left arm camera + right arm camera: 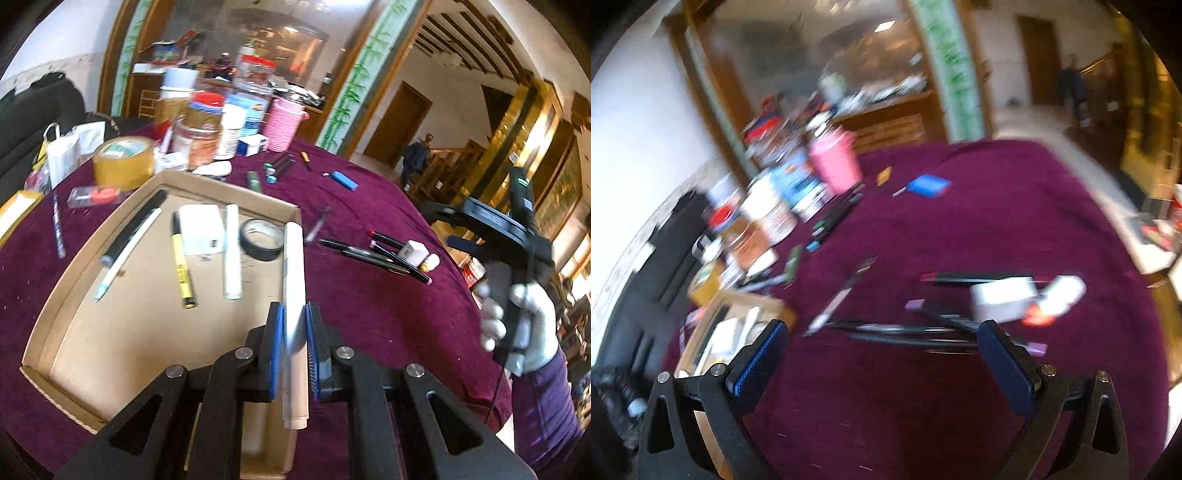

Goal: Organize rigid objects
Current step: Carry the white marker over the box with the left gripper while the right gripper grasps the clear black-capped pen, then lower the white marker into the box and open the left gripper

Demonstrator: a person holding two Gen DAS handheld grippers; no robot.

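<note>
White plastic, a capped marker-like tube (293,295), is being pinched between the blue pads of the left gripper (294,332), its length running forward along the fingers and its far end reaching over the right wall of the cardboard tray (55,314). Inside the tray are being kept a yellow marker (181,267), a second white tube (232,251), a white card box (202,229), a roll of black tape (260,239) and a black-and-white pen pair (129,240). On the maroon tablecloth (369,314), just right of the tray, black pens (369,254) and a small white cube (413,252) are lying together. The right gripper (882,354) is being held with its fingers spread wide and empty above that blurred cluster, gripped by a white-gloved hand (517,325).
</note>
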